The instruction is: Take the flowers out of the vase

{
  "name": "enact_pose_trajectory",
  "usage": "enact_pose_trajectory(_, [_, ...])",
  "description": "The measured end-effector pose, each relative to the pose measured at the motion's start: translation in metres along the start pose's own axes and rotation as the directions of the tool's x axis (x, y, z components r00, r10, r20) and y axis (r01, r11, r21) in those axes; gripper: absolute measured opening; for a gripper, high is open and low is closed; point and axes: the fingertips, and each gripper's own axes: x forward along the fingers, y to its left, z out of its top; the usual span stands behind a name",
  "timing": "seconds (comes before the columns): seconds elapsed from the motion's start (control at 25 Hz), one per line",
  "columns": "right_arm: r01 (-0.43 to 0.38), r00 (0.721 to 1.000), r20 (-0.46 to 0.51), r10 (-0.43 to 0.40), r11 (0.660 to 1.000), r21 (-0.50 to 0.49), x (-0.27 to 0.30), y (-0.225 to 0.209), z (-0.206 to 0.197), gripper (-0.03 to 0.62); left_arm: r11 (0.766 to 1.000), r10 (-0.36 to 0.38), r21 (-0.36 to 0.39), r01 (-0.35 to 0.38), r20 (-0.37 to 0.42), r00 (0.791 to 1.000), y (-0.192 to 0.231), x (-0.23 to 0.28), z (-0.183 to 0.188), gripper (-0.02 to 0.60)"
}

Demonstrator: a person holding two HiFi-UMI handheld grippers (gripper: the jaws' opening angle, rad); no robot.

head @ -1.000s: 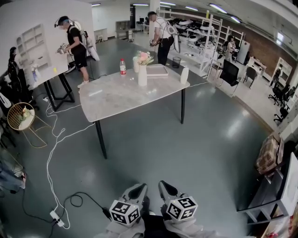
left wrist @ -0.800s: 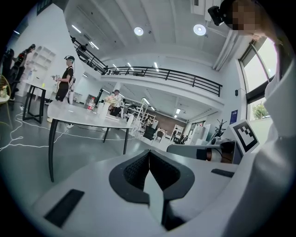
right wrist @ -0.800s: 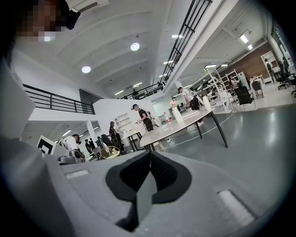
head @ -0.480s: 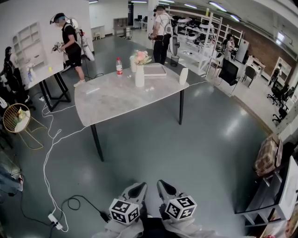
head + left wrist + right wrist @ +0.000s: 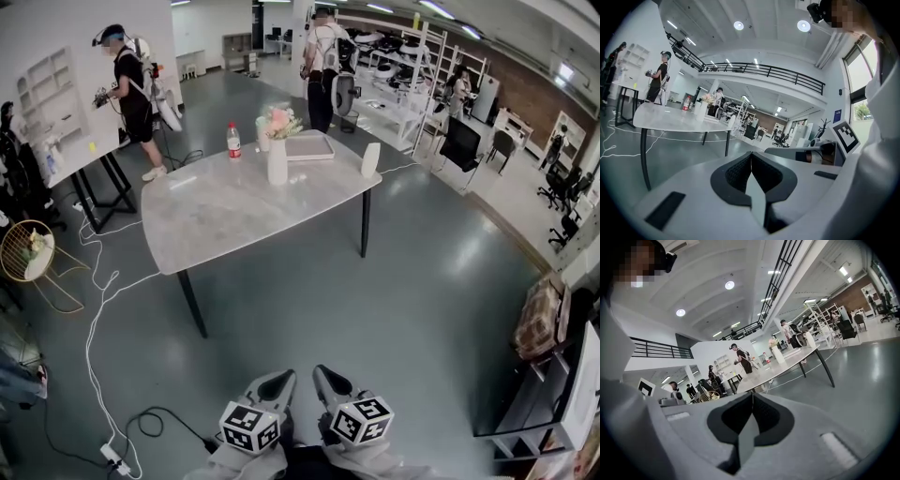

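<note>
A tall white vase (image 5: 277,162) holding pink and white flowers (image 5: 280,120) stands toward the far side of a grey marble table (image 5: 225,211), well ahead of me across the floor. Both grippers hang low at the bottom of the head view, far short of the table. My left gripper (image 5: 279,382) is shut with nothing in it, its pads meeting (image 5: 751,155). My right gripper (image 5: 324,377) is likewise shut and empty (image 5: 752,394). The left gripper view has the vase (image 5: 699,111) at its left. The right gripper view shows the vase (image 5: 778,354) small and distant.
On the table stand a red-capped water bottle (image 5: 233,142), a grey tray (image 5: 307,145) and a white cylinder (image 5: 371,159). Cables (image 5: 94,309) and a power strip (image 5: 114,457) lie on the floor at left. A gold wire stand (image 5: 26,258) is at far left. Two people (image 5: 127,94) (image 5: 323,66) work beyond the table.
The table and vase have slid left and grown slightly larger in the head view as I move toward them. Both grippers stay shut and empty at the bottom edge.
</note>
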Motion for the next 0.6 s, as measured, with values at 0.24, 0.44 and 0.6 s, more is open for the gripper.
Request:
enact_pose_trajectory(0.24, [-0.001,1.0,-0.003,0.001,1.0,0.0,0.041,-0.006,0.019,0.003,1.0,0.023,0.011,-0.023,0.014,1.0,0.041,0.02,0.028,0.003])
enact_pose_trajectory(0.44, [0.008,1.0,-0.003,-0.008,1.0,-0.004,0.073,-0.015,0.04,0.003,1.0,0.018,0.01,-0.018,0.019,1.0,0.068,0.043,0.052,0.003])
enact_pose_trajectory(0.6, [0.005,1.0,-0.006,-0.005,1.0,-0.007,0.097,-0.019,0.052,0.003,1.0,0.016,0.018,-0.017,0.027,1.0,0.087,0.056,0.067,0.003])
